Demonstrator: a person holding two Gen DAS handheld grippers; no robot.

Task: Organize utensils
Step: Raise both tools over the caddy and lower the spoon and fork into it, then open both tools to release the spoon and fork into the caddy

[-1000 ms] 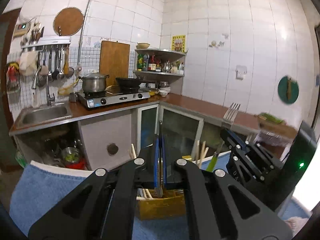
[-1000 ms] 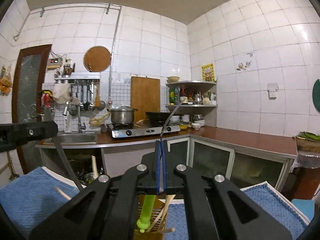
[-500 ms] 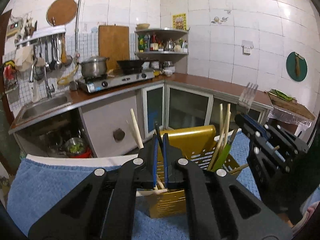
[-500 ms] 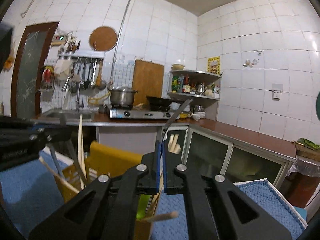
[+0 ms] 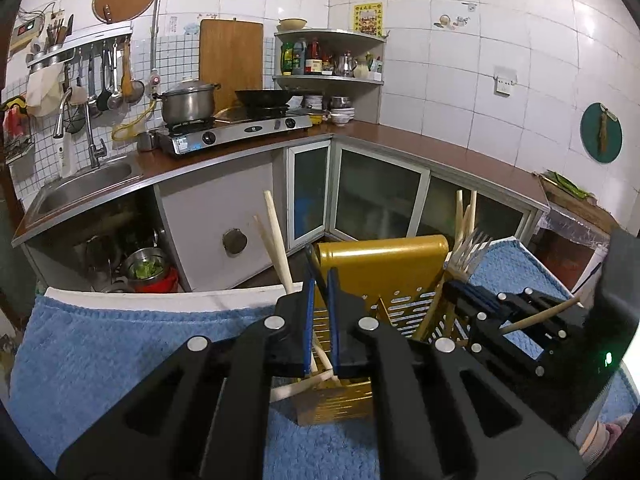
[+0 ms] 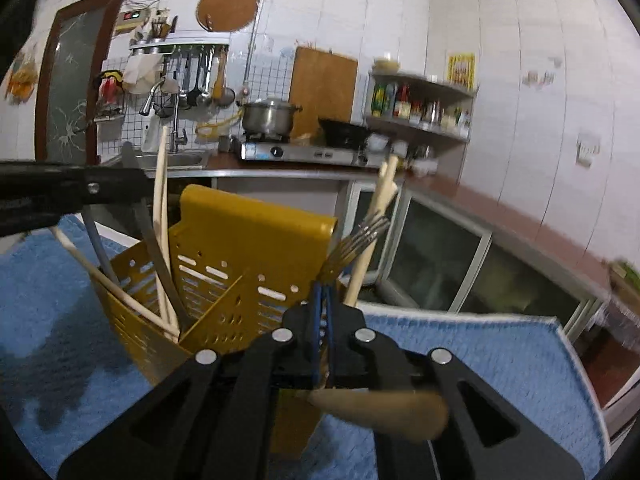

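A yellow slotted utensil holder (image 5: 384,280) stands on a blue towel (image 5: 120,344), also in the right wrist view (image 6: 240,264). Wooden chopsticks (image 5: 276,236) lean in its compartments. My left gripper (image 5: 319,320) hangs over the holder's left compartment, jaws slightly apart around a thin dark utensil (image 5: 314,264); contact is unclear. My right gripper (image 6: 322,320) is shut on a metal fork (image 6: 356,240), tines up, over the holder's right side. It also shows in the left wrist view (image 5: 480,300), with the fork (image 5: 468,256).
A wooden handle (image 6: 380,408) pokes out low under my right gripper. Behind stands a kitchen counter (image 5: 420,144) with a sink (image 5: 80,184), a gas stove (image 5: 236,128) with a pot, and a corner shelf of bottles. The towel's far edge (image 6: 460,316) lies close behind the holder.
Both grippers have come down toward the holder, which now fills more of both views. The fork has lowered beside the holder's right compartment. The left jaws look slightly wider than before.
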